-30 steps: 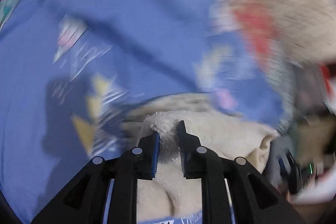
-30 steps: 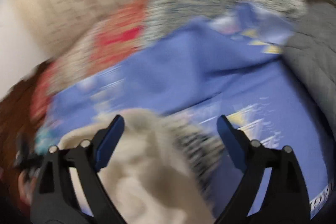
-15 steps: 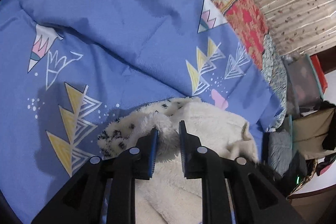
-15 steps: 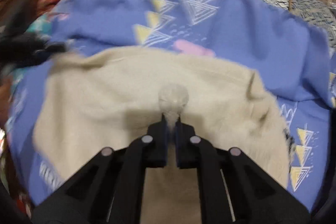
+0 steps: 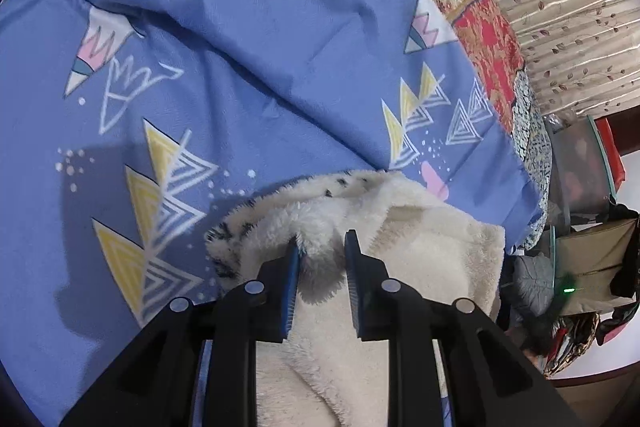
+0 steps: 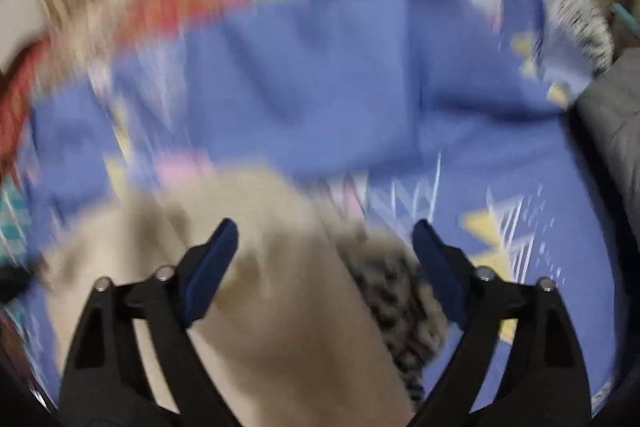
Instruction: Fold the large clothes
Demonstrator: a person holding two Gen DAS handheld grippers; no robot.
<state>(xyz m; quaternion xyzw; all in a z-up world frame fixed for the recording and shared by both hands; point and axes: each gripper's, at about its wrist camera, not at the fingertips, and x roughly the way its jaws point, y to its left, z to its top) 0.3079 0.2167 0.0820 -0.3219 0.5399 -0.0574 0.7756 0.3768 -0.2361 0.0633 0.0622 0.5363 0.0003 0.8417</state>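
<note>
A cream fleece garment (image 5: 424, 267) with a black-spotted lining lies on a blue patterned bedspread (image 5: 240, 47). My left gripper (image 5: 322, 247) is shut on a bunched tuft of the fleece at its folded edge. In the blurred right wrist view the same garment (image 6: 280, 307) lies below my right gripper (image 6: 324, 235), whose jaws stand wide apart and hold nothing; the spotted lining (image 6: 396, 291) shows between the fingers.
A red and floral quilt (image 5: 480, 27) lies past the bedspread, with a leaf-print curtain (image 5: 560, 7) behind. Bags and clutter (image 5: 580, 247) stand at the right beside the bed. A grey quilted cloth (image 6: 612, 131) sits at the right edge.
My right gripper has let go of the fleece and opened wide, swinging fast across the bed. My left gripper keeps its hold and has barely moved.
</note>
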